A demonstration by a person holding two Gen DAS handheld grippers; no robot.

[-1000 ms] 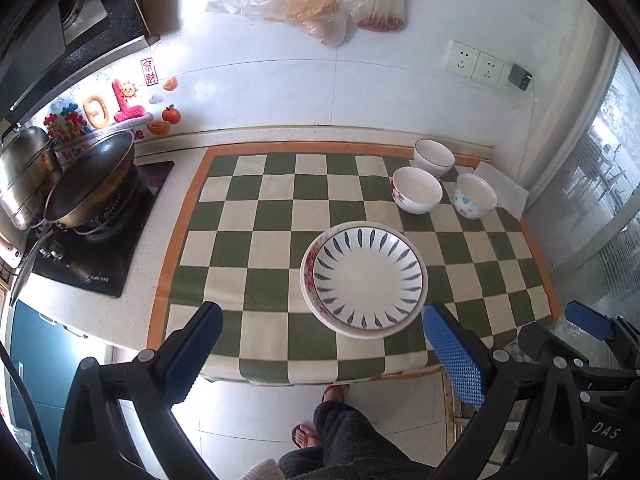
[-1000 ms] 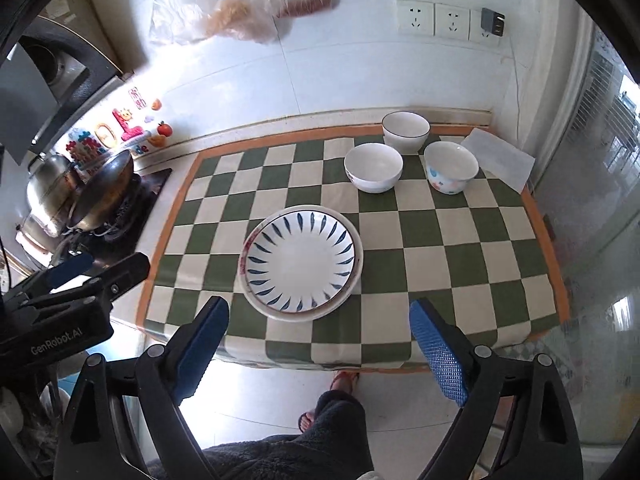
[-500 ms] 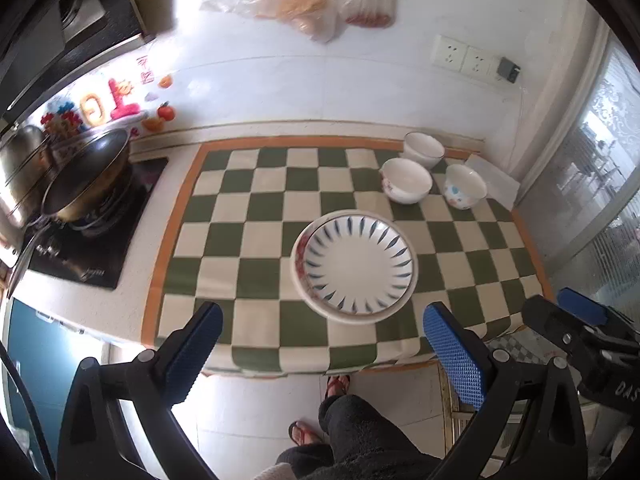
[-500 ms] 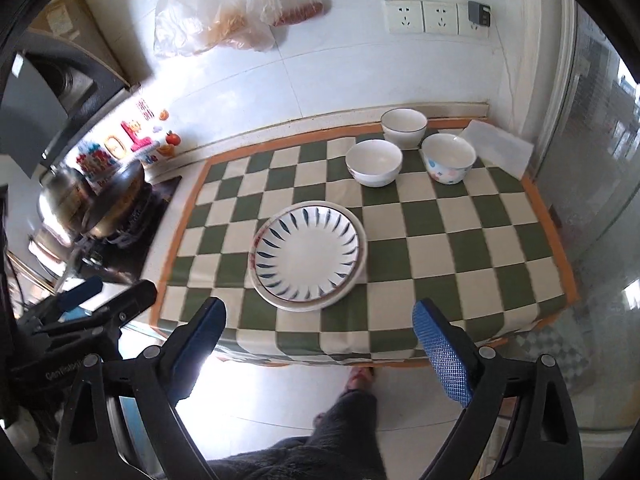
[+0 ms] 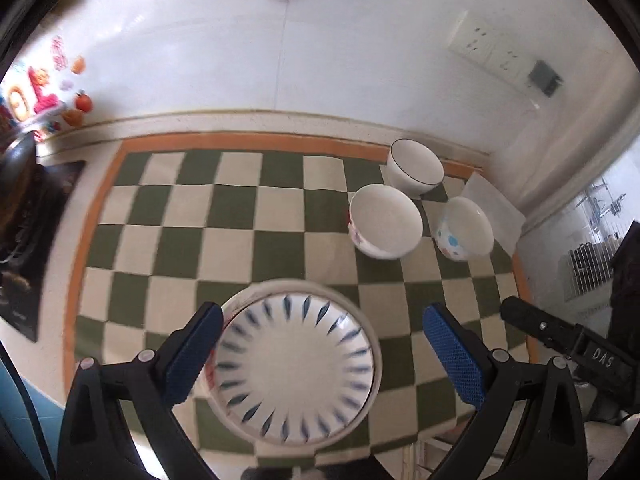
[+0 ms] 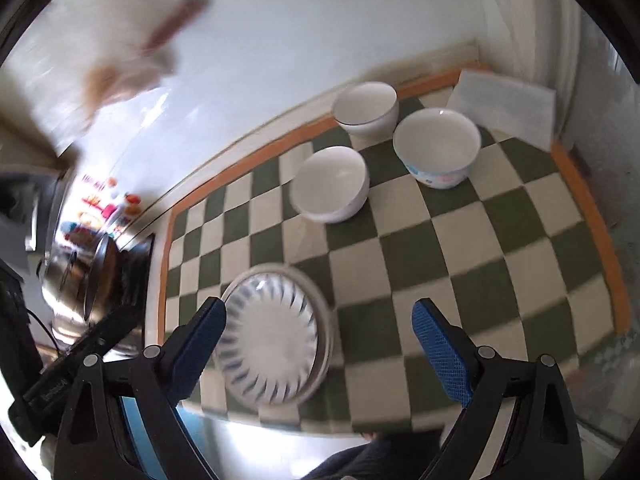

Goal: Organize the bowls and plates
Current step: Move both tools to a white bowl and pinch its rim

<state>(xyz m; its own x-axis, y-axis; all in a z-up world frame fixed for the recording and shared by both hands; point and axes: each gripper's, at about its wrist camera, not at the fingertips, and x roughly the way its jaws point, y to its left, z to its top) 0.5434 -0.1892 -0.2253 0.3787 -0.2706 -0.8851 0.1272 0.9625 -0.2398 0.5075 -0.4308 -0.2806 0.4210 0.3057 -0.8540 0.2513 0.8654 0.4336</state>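
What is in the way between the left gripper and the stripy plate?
Nothing visible. The left gripper is open and the stripy plate lies right below it on the checked cloth. The three bowls stand farther back, out of the way.

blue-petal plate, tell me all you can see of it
The blue-petal plate is round, white and glossy, likely ceramic, with dark blue dashes fanning out around a plain centre. It lies flat and upright, nested on a slightly wider plate whose rim shows a little red pattern at the left. The stack sits near the front edge of the checked mat. It looks empty, and neither gripper touches it.
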